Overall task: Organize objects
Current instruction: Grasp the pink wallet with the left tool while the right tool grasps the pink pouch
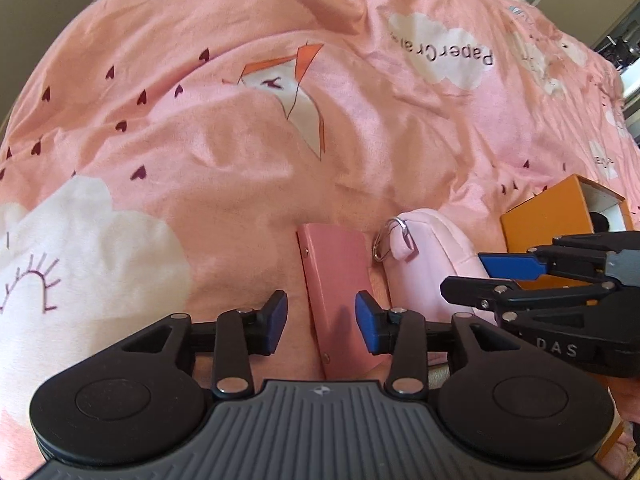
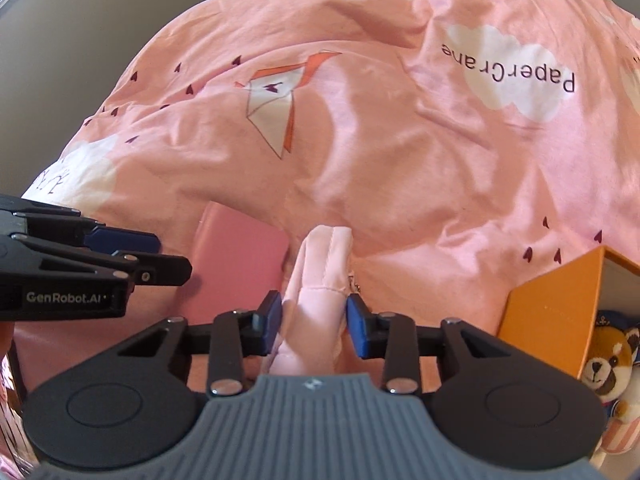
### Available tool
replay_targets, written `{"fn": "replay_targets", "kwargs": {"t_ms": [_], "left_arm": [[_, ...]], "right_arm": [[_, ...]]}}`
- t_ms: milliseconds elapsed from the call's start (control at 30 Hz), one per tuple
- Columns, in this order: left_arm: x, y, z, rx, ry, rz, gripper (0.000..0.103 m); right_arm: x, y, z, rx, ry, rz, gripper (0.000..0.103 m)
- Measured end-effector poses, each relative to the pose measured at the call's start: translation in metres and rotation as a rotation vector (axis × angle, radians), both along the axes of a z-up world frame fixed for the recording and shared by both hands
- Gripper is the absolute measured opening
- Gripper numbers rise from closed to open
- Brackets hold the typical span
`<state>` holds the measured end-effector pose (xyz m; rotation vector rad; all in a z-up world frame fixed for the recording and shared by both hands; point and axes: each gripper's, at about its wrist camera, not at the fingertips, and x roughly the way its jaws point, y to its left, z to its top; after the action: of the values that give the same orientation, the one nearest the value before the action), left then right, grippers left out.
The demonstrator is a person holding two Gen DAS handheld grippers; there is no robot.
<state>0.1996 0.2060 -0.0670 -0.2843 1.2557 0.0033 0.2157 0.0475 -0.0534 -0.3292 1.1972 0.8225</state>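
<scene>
The pink pouch (image 2: 316,300) lies on the bedspread (image 2: 400,160), just right of a flat pink wallet (image 1: 336,280), and the right gripper (image 2: 314,326) is down over it, blue pads either side of its soft body. The left pad looks to be touching the fabric; the right pad shows a sliver of gap, so I wouldn't call it gripped yet. The jaws stand about half open.

The left gripper (image 1: 321,322) hangs over the wallet, jaws roughly half open too, nothing in them; the wallet's edge sits between the pads but clear of both.

To do this well, I'd say: close the right one low on the pouch's thick middle, not on loose fabric, or it will sag and slip. Keep clear of the metal ring (image 1: 390,240) at its zipper end. The wallet is thin and flat on soft bedding, so the left pads need to press down around one long edge. The box (image 2: 548,308), orange, stands open to the right, the likely home; a plush toy (image 2: 612,364) is beside it.

Writing: "PaperCrane" on a white cloud of the bedspread, "GenRobot.AI" on the left gripper's side, "DAS" on the right one's.
</scene>
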Motion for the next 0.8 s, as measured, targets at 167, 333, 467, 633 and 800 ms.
{"fn": "replay_targets", "kwargs": {"t_ms": [167,333,467,633,800], "left_arm": [[0.006,-0.008,-0.018,-0.018,0.036,0.02,0.044],[0.005,-0.013,-0.031,-0.04,0.035,0.03,0.036],[-0.002,-0.014,-0.021,-0.049,-0.01,0.03,0.029],[-0.011,-0.014,0.0,-0.049,-0.073,0.028,0.022],[-0.019,-0.019,0.032,-0.045,-0.148,0.033,0.02]], "right_arm": [[0.008,-0.005,-0.01,0.018,0.039,-0.019,0.042],[0.011,-0.01,-0.015,0.03,0.035,-0.028,0.039],[0.007,-0.016,-0.013,0.052,0.017,-0.03,0.033],[0.0,-0.028,0.003,0.108,-0.032,-0.024,0.026],[-0.003,-0.042,0.03,0.173,-0.084,-0.025,0.025]]}}
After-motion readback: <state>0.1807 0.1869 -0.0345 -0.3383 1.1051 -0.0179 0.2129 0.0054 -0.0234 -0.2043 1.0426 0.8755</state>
